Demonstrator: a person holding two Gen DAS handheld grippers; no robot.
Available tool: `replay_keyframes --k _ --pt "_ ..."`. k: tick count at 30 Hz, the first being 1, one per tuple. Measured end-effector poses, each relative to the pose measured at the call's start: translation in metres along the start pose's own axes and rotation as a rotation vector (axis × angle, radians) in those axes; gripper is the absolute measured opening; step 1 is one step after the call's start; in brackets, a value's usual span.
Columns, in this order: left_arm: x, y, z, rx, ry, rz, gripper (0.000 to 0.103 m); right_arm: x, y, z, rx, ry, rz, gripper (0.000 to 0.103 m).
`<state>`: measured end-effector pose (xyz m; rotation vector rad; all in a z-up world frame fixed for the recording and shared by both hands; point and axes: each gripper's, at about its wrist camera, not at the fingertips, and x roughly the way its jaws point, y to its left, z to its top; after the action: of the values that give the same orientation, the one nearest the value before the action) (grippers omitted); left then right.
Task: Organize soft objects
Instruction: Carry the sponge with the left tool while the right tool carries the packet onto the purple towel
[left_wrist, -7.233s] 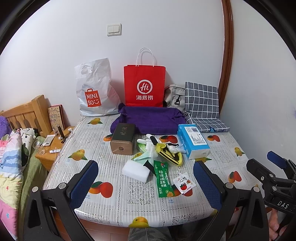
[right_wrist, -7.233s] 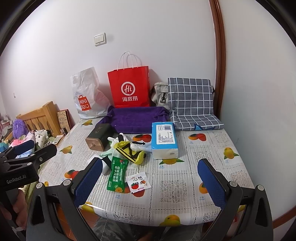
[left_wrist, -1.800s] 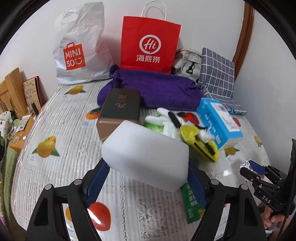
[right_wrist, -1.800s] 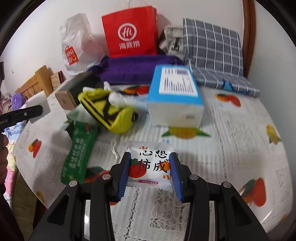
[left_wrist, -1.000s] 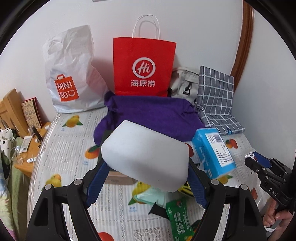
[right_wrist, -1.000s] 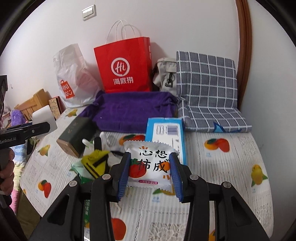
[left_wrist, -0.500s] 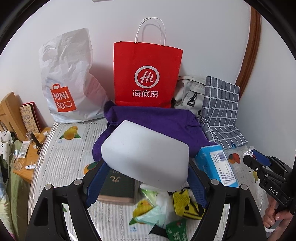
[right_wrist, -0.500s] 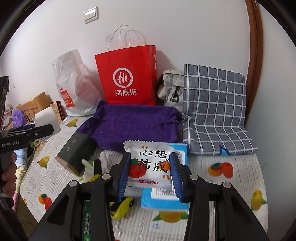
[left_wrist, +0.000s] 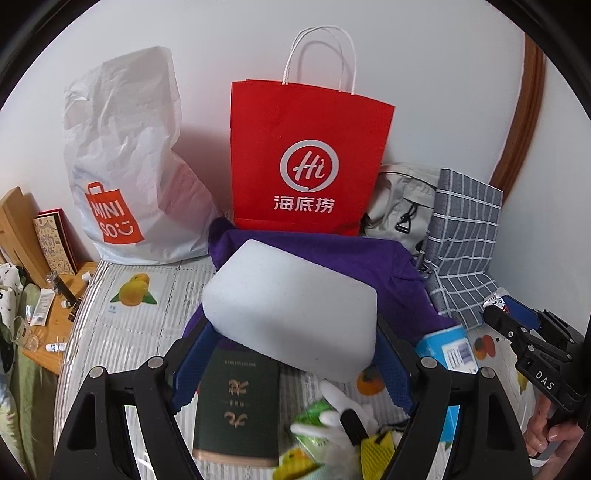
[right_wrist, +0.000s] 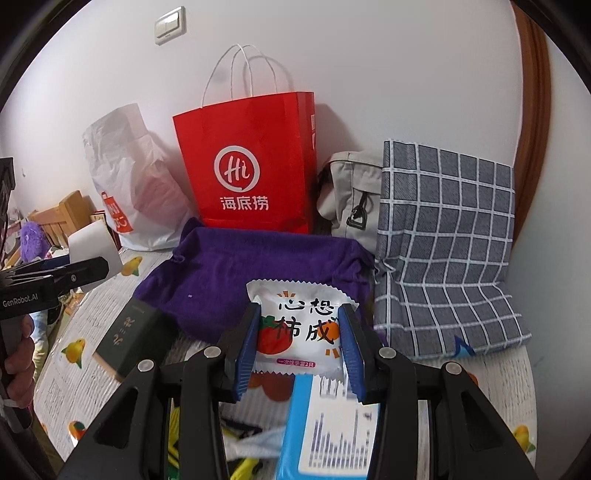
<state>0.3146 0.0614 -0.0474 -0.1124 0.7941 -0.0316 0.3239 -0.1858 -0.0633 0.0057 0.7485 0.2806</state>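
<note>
My left gripper (left_wrist: 291, 354) is shut on a white sponge block (left_wrist: 291, 308), held in the air above the table. My right gripper (right_wrist: 298, 349) is shut on a white snack packet (right_wrist: 299, 325) printed with red tomatoes, also lifted. Both hang in front of a purple cloth bag (right_wrist: 236, 280) that lies at the back of the table, also seen as purple cloth bag (left_wrist: 369, 266). In the left wrist view the right gripper (left_wrist: 506, 310) shows at the right edge with the packet. In the right wrist view the left gripper (right_wrist: 85, 266) with the sponge sits at the left.
Against the wall stand a red paper bag (left_wrist: 310, 162), a white plastic bag (left_wrist: 129, 177), a grey pouch (right_wrist: 351, 192) and a checked cushion (right_wrist: 447, 240). On the table (left_wrist: 122, 332) lie a dark green box (left_wrist: 236, 402), a blue tissue pack (right_wrist: 328, 432) and white, yellow and green items (left_wrist: 332, 435).
Both grippers have moved forward over the table toward the purple bag and the wall, keeping the sponge and the packet. The bags now look larger and closer.
</note>
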Motion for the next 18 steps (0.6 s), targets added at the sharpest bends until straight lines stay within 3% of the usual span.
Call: replay_keyframes --k 18 --pt "0.059 0.019 0.045 -0.034 0.036 0.05 0.08 0.074 0.001 0.062 -0.035 -0.01 0.035 0.042"
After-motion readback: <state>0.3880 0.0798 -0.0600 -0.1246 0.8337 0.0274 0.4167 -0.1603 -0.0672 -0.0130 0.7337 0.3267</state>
